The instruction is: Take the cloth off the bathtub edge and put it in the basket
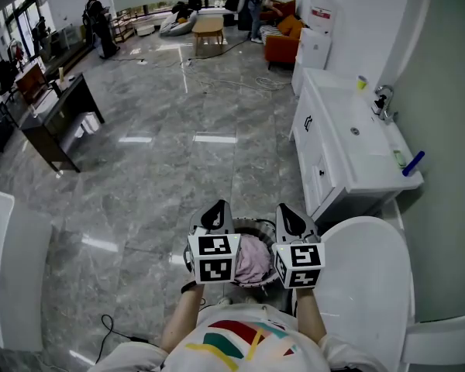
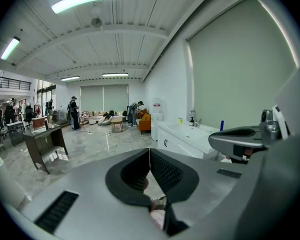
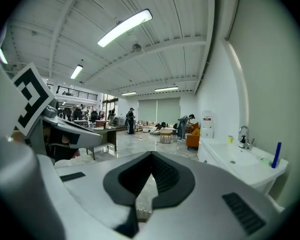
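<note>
In the head view, the pink cloth (image 1: 253, 259) lies bunched inside the dark round basket (image 1: 252, 224) on the floor, just in front of the person. Both grippers are held side by side above it, pointing forward. My left gripper (image 1: 217, 208) is shut with nothing between its jaws; in the left gripper view (image 2: 149, 157) its pads meet, and a bit of pink cloth (image 2: 158, 217) shows below them. My right gripper (image 1: 290, 212) (image 3: 151, 159) is also shut and empty. The white bathtub edge (image 1: 366, 285) curves at the right, with no cloth on it.
A white vanity with sink and tap (image 1: 355, 142) stands against the right wall, with a blue bottle (image 1: 413, 163) on its near end. A dark desk (image 1: 58, 118) is at the left. A white rounded fixture (image 1: 9, 277) is at the far left. People stand far back.
</note>
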`<state>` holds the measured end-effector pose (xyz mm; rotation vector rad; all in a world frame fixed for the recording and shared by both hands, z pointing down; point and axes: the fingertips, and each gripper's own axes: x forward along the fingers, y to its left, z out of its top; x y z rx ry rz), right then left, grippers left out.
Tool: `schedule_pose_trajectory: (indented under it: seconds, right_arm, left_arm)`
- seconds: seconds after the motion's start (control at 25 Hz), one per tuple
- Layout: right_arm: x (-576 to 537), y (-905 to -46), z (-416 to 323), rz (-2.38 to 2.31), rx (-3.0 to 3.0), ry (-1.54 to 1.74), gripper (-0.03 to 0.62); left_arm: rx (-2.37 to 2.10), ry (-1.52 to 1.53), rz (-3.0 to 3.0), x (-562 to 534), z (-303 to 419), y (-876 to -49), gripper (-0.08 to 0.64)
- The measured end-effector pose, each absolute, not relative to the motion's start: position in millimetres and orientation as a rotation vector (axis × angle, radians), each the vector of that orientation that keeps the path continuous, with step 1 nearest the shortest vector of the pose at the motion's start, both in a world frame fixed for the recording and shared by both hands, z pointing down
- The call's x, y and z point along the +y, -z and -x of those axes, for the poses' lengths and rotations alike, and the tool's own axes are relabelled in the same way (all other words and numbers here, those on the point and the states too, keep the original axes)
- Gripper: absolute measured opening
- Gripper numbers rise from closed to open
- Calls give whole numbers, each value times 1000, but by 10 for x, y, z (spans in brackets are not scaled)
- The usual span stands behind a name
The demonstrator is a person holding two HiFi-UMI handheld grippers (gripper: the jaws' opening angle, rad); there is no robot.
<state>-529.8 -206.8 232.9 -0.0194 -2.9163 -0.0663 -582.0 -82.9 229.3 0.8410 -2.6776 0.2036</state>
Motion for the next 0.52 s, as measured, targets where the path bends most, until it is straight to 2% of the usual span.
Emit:
schedule_pose_trajectory:
  seconds: [0.52]
  right_arm:
    - [-2123, -2304, 5325, 38, -2930, 61, 12]
  left_arm:
    - [-2682, -180, -803, -797, 5854, -2308, 21]
